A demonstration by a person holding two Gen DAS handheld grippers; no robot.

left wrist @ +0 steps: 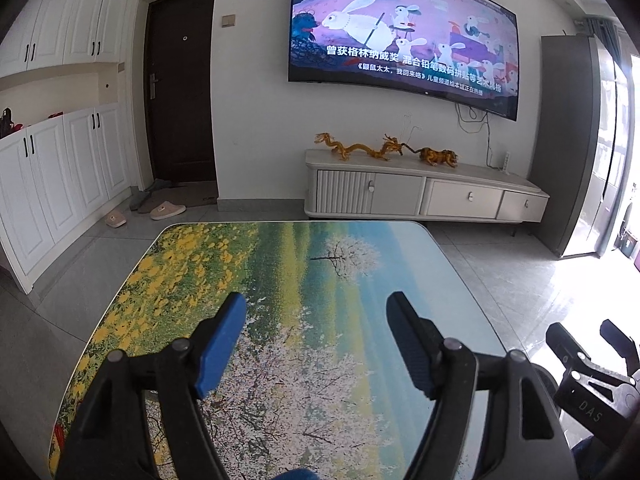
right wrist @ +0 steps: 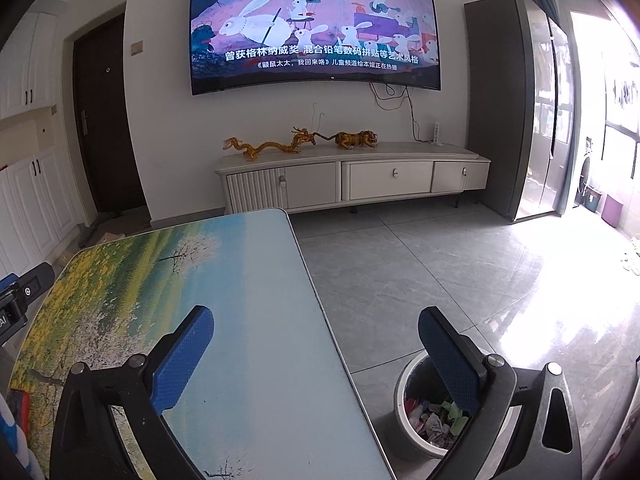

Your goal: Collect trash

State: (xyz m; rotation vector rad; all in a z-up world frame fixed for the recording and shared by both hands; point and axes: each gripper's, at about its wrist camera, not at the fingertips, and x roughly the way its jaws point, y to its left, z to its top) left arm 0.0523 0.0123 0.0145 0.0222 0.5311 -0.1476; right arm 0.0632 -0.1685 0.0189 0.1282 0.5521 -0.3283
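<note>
A low table [left wrist: 312, 280] with a printed landscape top fills the near field of both views; it also shows in the right wrist view [right wrist: 248, 280]. No loose trash shows on the part I see. My left gripper [left wrist: 316, 320] is open and empty above the table. My right gripper [right wrist: 316, 332] is open and empty, straddling the table's right edge. A round bin [right wrist: 404, 384] stands on the floor right of the table, holding several crumpled wrappers [right wrist: 436, 420], partly hidden by my right finger. The right gripper also shows in the left wrist view [left wrist: 588, 340].
A TV cabinet [right wrist: 352, 180] with dragon and tiger figures stands against the far wall under a wall TV [right wrist: 316, 28]. A dark fridge [right wrist: 516, 112] is at right. White cupboards [left wrist: 60, 184], a dark door and slippers [left wrist: 168, 210] are at left.
</note>
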